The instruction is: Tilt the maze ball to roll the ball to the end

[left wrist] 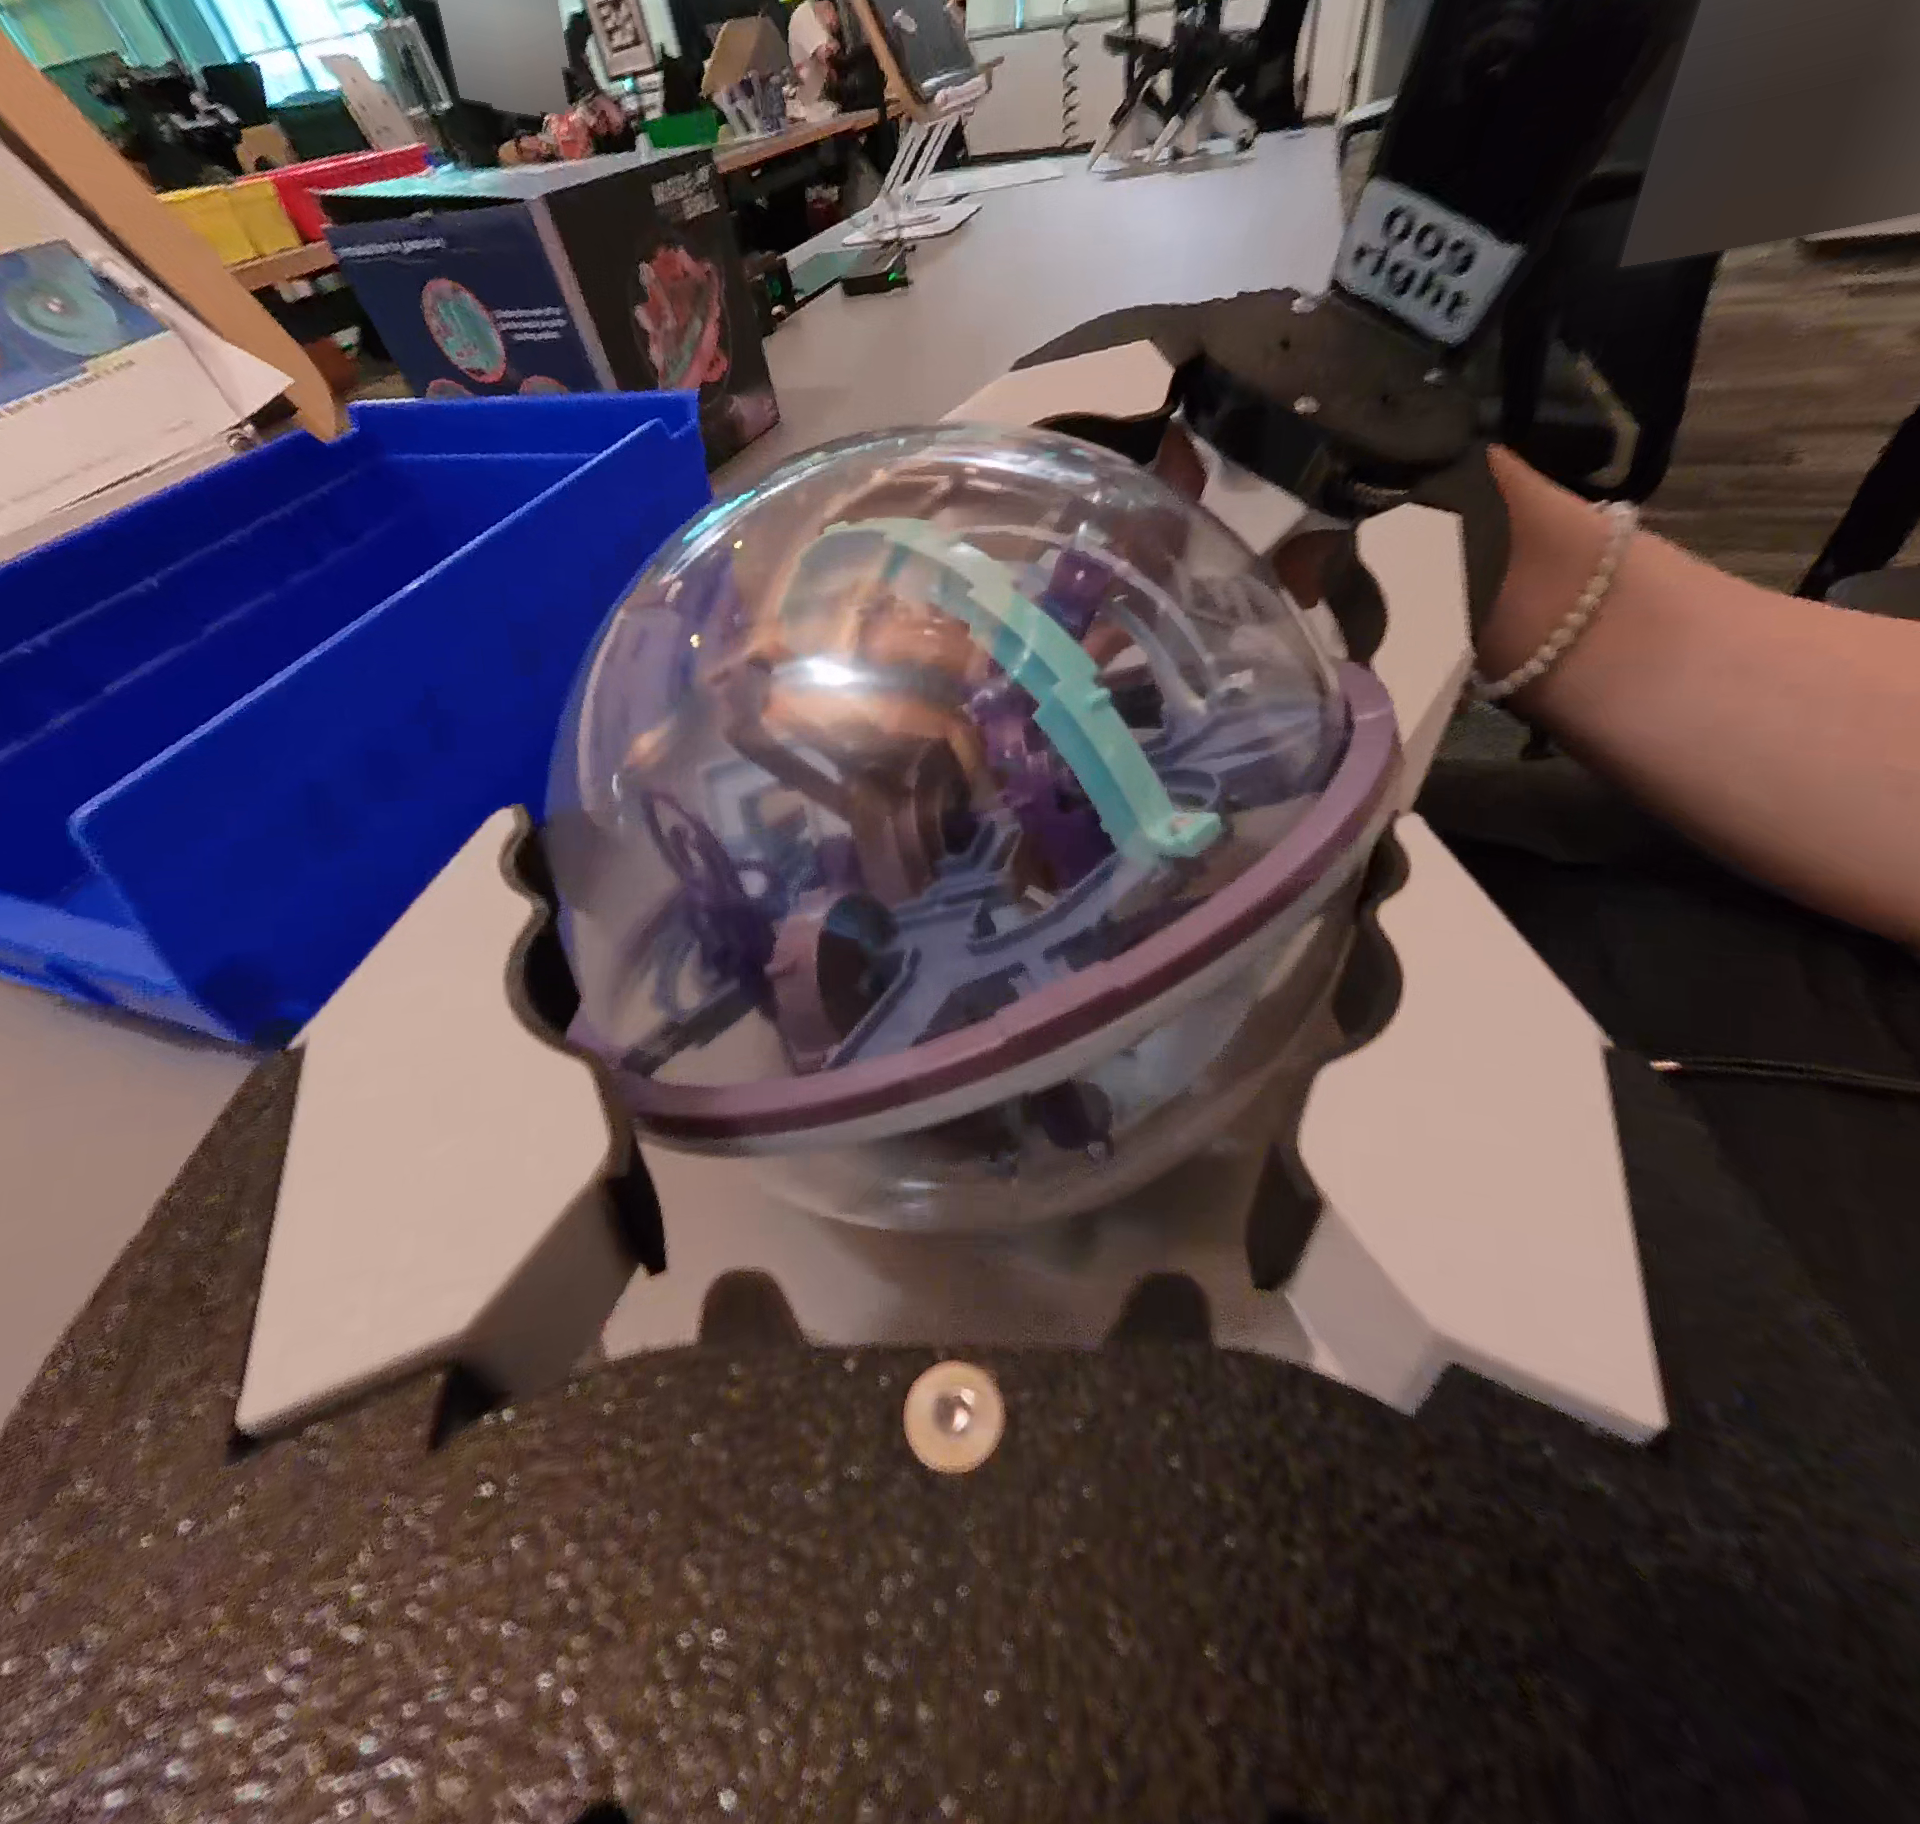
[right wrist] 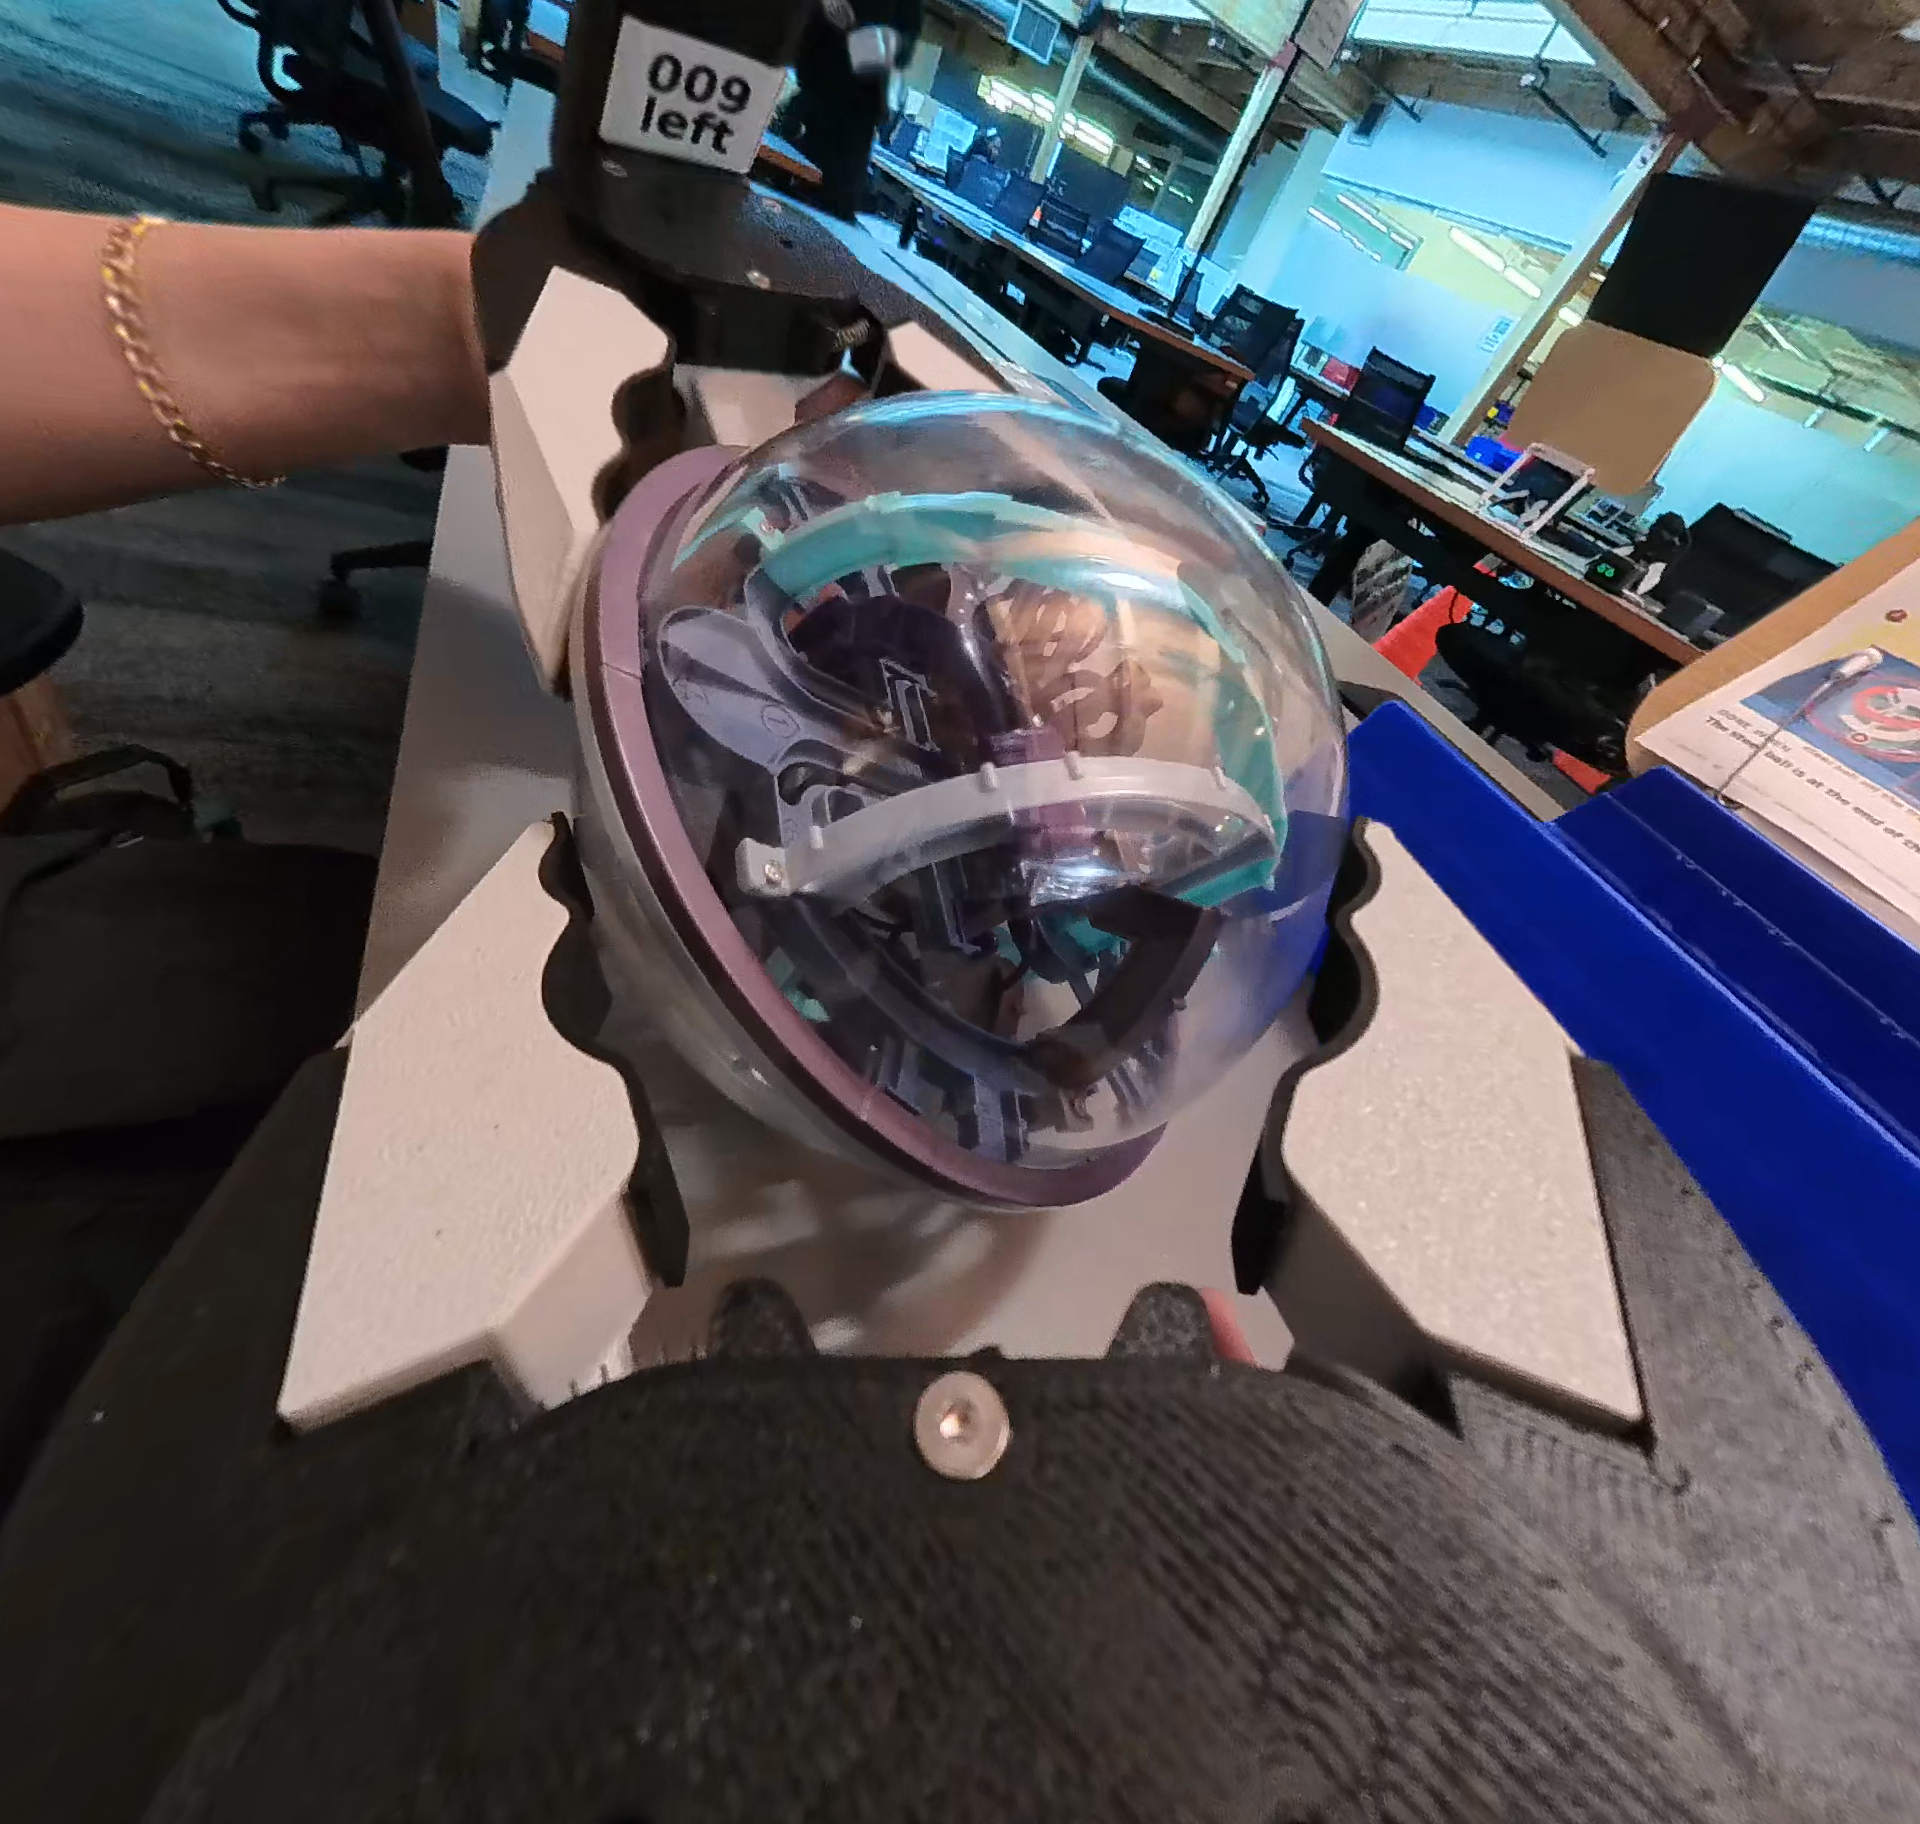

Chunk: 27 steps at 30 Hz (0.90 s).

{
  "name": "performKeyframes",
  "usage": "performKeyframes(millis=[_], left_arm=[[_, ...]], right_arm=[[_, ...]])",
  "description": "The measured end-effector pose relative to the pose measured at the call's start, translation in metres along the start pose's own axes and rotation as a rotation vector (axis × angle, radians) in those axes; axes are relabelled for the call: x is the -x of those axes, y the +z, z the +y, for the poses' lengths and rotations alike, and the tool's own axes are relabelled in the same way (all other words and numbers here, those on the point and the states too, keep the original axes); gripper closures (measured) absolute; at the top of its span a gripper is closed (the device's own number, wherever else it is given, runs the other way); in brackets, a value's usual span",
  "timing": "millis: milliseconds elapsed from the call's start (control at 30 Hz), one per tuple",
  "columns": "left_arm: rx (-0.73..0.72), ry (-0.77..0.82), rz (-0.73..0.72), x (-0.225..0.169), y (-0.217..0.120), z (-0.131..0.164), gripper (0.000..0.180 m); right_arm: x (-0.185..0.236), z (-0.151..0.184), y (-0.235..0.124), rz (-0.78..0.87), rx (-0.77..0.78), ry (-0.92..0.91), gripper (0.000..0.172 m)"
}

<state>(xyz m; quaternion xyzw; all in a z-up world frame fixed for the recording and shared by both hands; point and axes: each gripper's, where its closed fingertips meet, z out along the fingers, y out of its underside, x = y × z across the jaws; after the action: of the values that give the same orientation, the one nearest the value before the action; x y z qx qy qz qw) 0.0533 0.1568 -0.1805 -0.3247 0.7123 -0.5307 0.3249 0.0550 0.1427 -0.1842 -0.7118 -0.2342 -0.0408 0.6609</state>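
— Where is the maze ball (left wrist: 966,818) sitting?

— In the middle of both wrist views, a clear sphere with a purple band round its middle, teal, grey and brown tracks inside. It is tilted: in the right wrist view the band runs from the upper left down to the lower centre.

— And the left claw (left wrist: 951,901)?

— Spread wide, its scalloped black pads (left wrist: 540,922) against either side of the sphere, so it grips the ball. The right claw (right wrist: 961,933) does the same from the opposite side, wide apart and pressed on the shell.

— Does each claw show in the other's view?

— Yes, the right one at the upper right of the left view, the left one at the upper left of the right view, each with a forearm behind it.

— What else lies near?

— A blue bin (left wrist: 312,631) at the left of the left view, just beside the ball, on the grey table (left wrist: 1143,216), with a dark printed box (left wrist: 582,288) behind it.
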Motion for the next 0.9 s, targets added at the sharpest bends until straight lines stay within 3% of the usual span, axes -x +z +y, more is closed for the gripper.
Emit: performKeyframes(millis=[200,500,533,700,800,900], left_arm=[[0.059,-0.013,-0.036,0.002,0.005,0.001,0.034],[0.112,0.015,-0.009,-0.01,0.004,0.001,0.036],[0.11,0.022,0.036,-0.015,0.0,0.002,0.033],[-0.007,0.003,0.109,-0.013,-0.019,-0.006,0.055],[-0.045,-0.105,0.114,-0.006,-0.014,-0.001,0.05],[-0.038,-0.113,0.131,-0.01,-0.007,0.002,0.046]], right_arm=[[-0.001,0.003,0.003,0.041,0.101,-0.022,0.028],[0.005,-0.016,0.004,0.012,-0.012,-0.03,0.027],[0.008,-0.017,0.002,-0.005,-0.022,-0.029,0.027],[0.011,-0.013,-0.009,-0.051,-0.033,0.031,0.028],[0.006,-0.007,-0.008,-0.024,-0.005,0.027,0.028],[0.006,-0.003,-0.009,-0.023,0.023,-0.006,0.028]])
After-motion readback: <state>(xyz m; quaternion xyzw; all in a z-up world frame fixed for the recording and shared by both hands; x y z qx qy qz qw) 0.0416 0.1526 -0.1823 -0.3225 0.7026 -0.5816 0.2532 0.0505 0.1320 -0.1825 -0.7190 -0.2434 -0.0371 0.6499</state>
